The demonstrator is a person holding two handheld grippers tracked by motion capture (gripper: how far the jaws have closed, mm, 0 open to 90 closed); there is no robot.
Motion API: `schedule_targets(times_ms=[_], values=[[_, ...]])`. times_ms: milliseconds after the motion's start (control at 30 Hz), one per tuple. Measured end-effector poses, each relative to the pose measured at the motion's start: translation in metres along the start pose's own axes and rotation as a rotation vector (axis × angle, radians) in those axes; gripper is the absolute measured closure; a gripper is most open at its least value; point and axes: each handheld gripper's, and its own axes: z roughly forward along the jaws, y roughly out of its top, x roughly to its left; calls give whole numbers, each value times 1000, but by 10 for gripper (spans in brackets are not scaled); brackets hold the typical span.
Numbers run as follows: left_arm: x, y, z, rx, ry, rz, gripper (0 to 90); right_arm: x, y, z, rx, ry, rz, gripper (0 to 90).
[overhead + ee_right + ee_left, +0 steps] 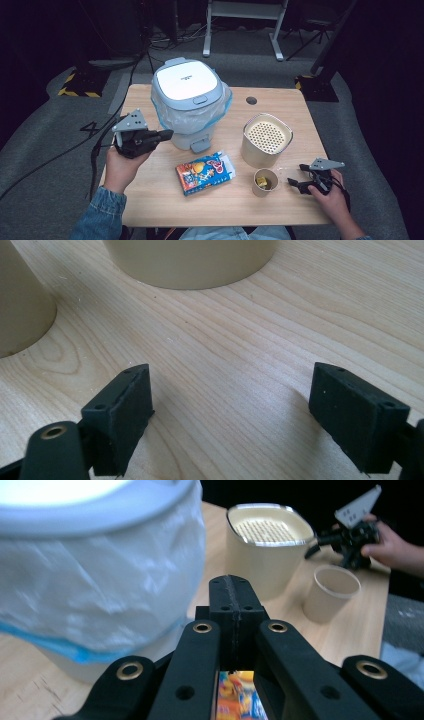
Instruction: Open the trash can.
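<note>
Pale wood is being used as the work surface, a small table (pixel 150 200) standing on grey carpet in a dark room. Nearest the person, the right gripper (pixel 295 182) is being held low over the front right of that table, its jaws spread wide with only bare wood between them. Just to its left, a small paper cup (pixel 265 182) with something yellow inside is being left standing upright; it is judged to be the thing reached for, lying a short way across from the open jaws and much closer to this hand than to the other. A colourful snack packet (pixel 205 172) is lying flat near the middle, its long axis slanting up to the right. The left gripper (pixel 165 134) is being held pinched together on nothing, aimed at the lined bin (pixel 192 100). Farther back on the right, a cream canister (pixel 266 141) with a perforated insert is standing.
</note>
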Motion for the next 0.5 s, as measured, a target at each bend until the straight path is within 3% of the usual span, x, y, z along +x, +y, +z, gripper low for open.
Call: schedule_targets(times_ms=[133, 500], values=[[7, 15, 4, -40, -12, -26, 898, 0, -1, -1, 0, 0, 3, 177], [19, 46, 27, -66, -38, -21, 898, 0, -1, -2, 0, 1, 1, 177]])
